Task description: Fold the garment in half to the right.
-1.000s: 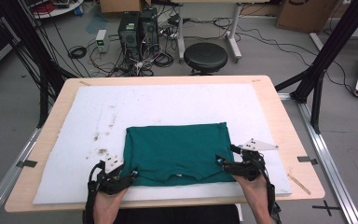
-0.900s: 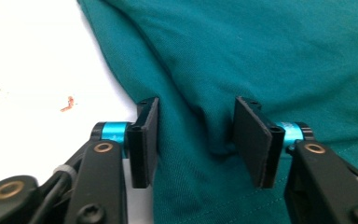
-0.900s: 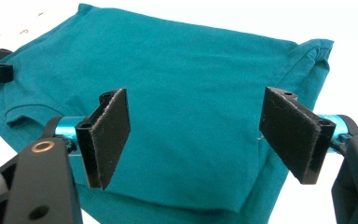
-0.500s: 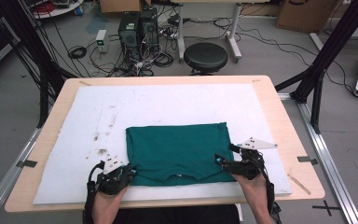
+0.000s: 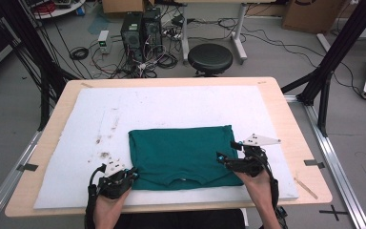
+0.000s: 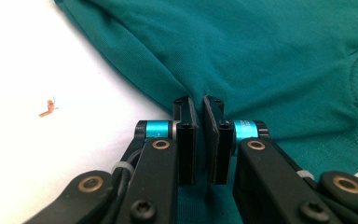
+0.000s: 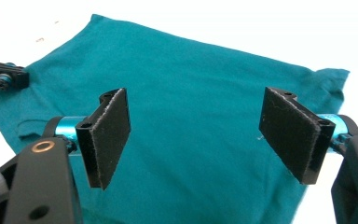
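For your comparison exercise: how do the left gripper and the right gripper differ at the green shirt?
The left gripper, its jaws just closing, pinches the green shirt; the right gripper stands wide open above it. The left is at the shirt's near-left corner, the right at its right edge. Both have black jaws.

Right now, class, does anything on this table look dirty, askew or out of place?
Yes. The white mat has brownish smudges left of the folded green shirt, plus a small orange mark. The shirt lies flat and square; only its edge bunches where the left gripper pinches it.
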Demonstrator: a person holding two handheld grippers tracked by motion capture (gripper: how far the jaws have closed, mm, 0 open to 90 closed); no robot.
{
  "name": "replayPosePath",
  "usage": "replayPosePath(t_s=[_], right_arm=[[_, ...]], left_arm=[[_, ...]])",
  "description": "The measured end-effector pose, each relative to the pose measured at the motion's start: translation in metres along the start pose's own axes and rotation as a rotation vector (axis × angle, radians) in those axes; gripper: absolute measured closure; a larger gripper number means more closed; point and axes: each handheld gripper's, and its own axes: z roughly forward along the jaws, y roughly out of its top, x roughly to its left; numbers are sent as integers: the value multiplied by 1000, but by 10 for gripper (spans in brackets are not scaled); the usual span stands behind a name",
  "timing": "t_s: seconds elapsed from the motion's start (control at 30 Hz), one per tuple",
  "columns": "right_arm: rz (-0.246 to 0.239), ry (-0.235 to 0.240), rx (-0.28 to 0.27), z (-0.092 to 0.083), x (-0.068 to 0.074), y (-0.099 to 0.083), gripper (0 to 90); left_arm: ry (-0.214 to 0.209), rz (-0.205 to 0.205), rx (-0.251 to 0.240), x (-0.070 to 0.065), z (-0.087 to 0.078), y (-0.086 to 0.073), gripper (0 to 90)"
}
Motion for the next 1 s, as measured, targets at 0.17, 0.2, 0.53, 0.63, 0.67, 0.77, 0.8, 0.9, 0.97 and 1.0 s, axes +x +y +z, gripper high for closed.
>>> replayPosePath(t_s=[0.17, 0.2, 0.53, 0.63, 0.67, 0.77, 0.8, 0.9, 0.97, 1.0], right_arm=[[-19, 65, 10, 17, 4, 17, 251], [-26, 83, 16, 22, 5, 23, 251], [-93, 176, 90, 74, 31, 60, 257], [-104, 189, 110, 90, 35, 71, 257], [-100, 192, 117, 94, 36, 74, 257], [-91, 219, 125, 109, 37, 86, 257], [-87, 225, 131, 112, 37, 89, 257], [-83, 239, 149, 129, 38, 99, 257], [-87, 240, 173, 140, 41, 107, 257], [-88, 246, 174, 146, 42, 110, 257]], left_arm=[[3, 0, -7, 0, 0, -1, 839], [5, 1, -6, -1, 0, -1, 839], [7, 2, -12, -1, 0, -2, 838], [6, 5, -13, -1, 0, -2, 838], [7, 4, -12, -1, 0, -2, 837], [3, 0, -12, 0, 0, -2, 837], [3, 1, -12, 0, 0, -2, 837], [3, 1, -12, 0, 0, -2, 837], [2, 1, -11, 0, 0, -2, 836], [1, 0, -9, 0, 0, -2, 836]])
